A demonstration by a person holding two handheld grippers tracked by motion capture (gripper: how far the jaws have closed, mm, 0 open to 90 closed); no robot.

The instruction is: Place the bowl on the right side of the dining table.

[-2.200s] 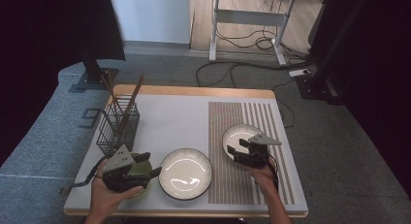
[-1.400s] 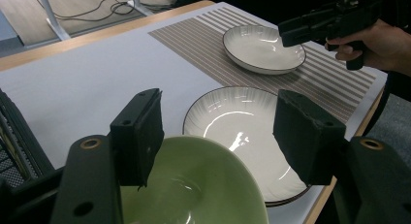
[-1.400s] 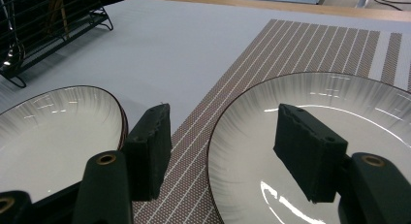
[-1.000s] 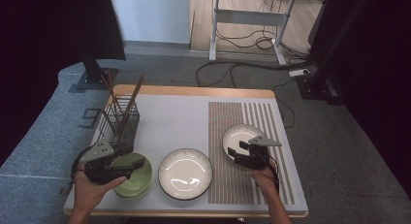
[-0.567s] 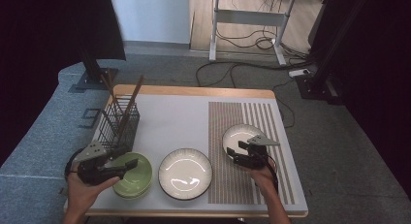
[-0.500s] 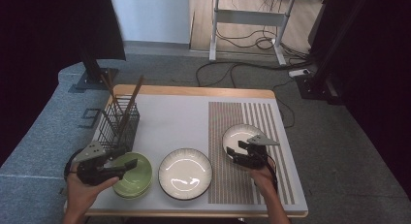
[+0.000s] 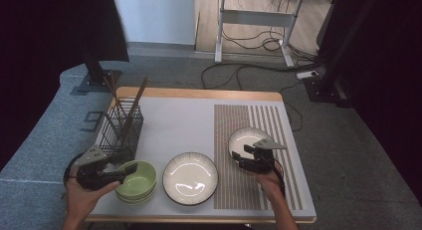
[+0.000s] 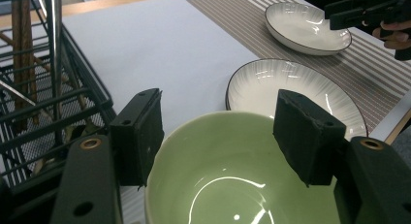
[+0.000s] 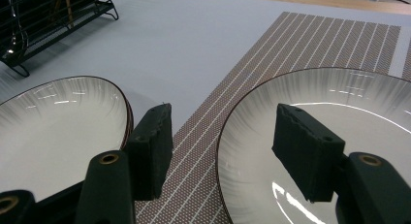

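So here's where we are: our left gripper [image 7: 118, 171] sits at the lower left of the high view with its jaws spread wide at the near rim of the green bowl [image 7: 136, 180], nothing pinched yet. In the left gripper view the green bowl [image 8: 242, 180] fills the bottom centre, and the two pads stand either side of its back rim without pressing on it. It looks like more than one bowl stacked there, but we can't say for sure.

Our right gripper [image 7: 253, 158] is at the lower right of centre, jaws also wide, straddling the near edge of the small white plate [image 7: 249, 140] on the striped placemat [image 7: 259, 190]. In the right gripper view the plate's rim [image 9: 228, 136] runs between the pads, untouched.

What worries us: glazed rims are slick, so a shallow bite on the bowl could let it slip and drop back, or drag the stack toward the table edge right below it. The wire rack [image 7: 121, 133] with chopsticks [image 7: 134, 105] is just beside the left gripper, so a careless swing could knock it. The big white plate [image 7: 190, 177] is near too, so a bowl sliding sideways could clink into it.
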